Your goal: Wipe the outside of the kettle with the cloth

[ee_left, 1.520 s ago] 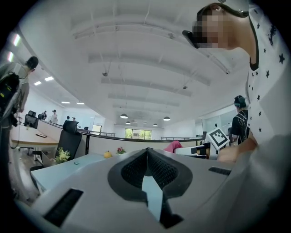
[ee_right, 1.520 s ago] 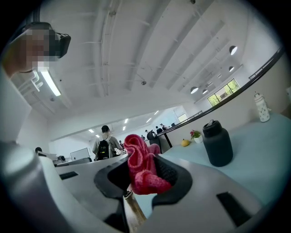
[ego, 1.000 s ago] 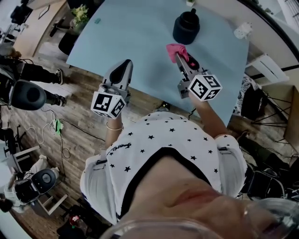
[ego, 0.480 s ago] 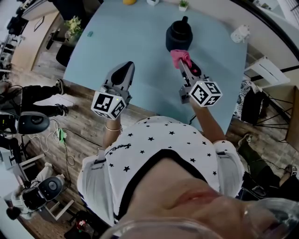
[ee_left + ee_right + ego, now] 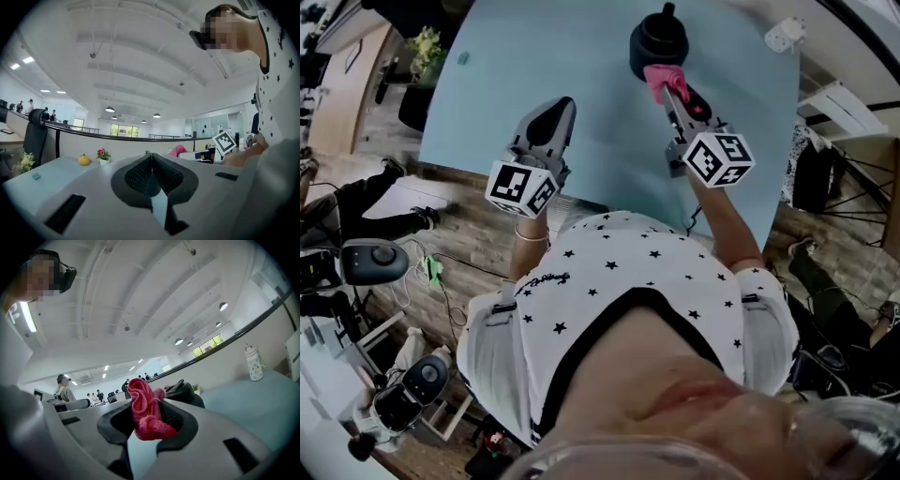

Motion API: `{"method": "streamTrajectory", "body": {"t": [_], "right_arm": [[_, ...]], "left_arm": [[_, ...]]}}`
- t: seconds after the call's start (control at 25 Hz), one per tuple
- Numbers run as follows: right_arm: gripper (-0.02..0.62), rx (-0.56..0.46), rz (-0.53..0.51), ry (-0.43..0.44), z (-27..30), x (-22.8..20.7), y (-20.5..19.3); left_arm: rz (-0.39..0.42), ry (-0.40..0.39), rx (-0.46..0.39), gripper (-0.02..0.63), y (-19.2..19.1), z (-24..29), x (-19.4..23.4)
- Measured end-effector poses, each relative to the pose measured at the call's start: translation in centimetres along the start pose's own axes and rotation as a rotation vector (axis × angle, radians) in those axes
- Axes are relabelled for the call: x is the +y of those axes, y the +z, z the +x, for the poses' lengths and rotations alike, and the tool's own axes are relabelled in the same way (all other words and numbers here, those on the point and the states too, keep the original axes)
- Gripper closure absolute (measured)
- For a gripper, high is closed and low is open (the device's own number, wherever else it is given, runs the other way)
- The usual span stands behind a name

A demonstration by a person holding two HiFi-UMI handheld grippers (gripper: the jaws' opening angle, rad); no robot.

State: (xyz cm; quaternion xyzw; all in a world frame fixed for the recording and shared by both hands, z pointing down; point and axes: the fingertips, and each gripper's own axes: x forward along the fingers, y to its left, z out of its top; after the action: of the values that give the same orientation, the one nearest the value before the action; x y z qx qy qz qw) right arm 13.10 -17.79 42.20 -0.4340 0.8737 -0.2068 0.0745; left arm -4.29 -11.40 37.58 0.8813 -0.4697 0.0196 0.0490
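Head view and both gripper views. A black kettle (image 5: 657, 42) stands upright at the far side of a pale blue table (image 5: 581, 56); its inside cannot be seen. The right gripper (image 5: 673, 92) reaches toward the kettle's near side, jaws clamped on a bunched pink cloth (image 5: 657, 77). The cloth lies just against that side, though contact cannot be confirmed. In the right gripper view the kettle rises directly behind the cloth, with a white bottle (image 5: 253, 363) well to the right. The left gripper (image 5: 555, 114) hangs over the table's near left part, well apart from the kettle, jaws pressed together with nothing between them. On the far left edge stand a small flowerpot (image 5: 101, 157) holding red flowers and an orange fruit (image 5: 84, 160).
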Motion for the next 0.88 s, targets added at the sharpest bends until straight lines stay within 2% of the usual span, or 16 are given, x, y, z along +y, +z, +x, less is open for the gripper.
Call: {"method": "streamTrajectory", "body": {"t": [0.16,0.32,0.56,0.8,0.88], "right_arm": [[0.491,0.011,-0.069,-0.070,1.4,0.5,0.4],[0.491,0.032,-0.112,-0.139,4.7,1.4,-0.1],[0.489,0.076,-0.202,-0.225,10.6,2.3,-1.1],[0.491,0.160,-0.416,-0.310,13.8,0.8,0.0],[0.491,0.182,-0.423,-0.360,14.1,-0.2,-0.4]], "left_arm": [[-0.027,-0.087,0.009,0.577,-0.6,1.3,1.0],[-0.027,-0.155,0.004,0.577,0.1,2.4,3.7],[-0.059,-0.199,-0.001,0.577,-0.2,2.8,8.6],[-0.122,-0.232,0.007,0.577,-1.8,3.6,11.8],[-0.124,-0.231,-0.001,0.577,-1.8,3.9,12.7]]}}
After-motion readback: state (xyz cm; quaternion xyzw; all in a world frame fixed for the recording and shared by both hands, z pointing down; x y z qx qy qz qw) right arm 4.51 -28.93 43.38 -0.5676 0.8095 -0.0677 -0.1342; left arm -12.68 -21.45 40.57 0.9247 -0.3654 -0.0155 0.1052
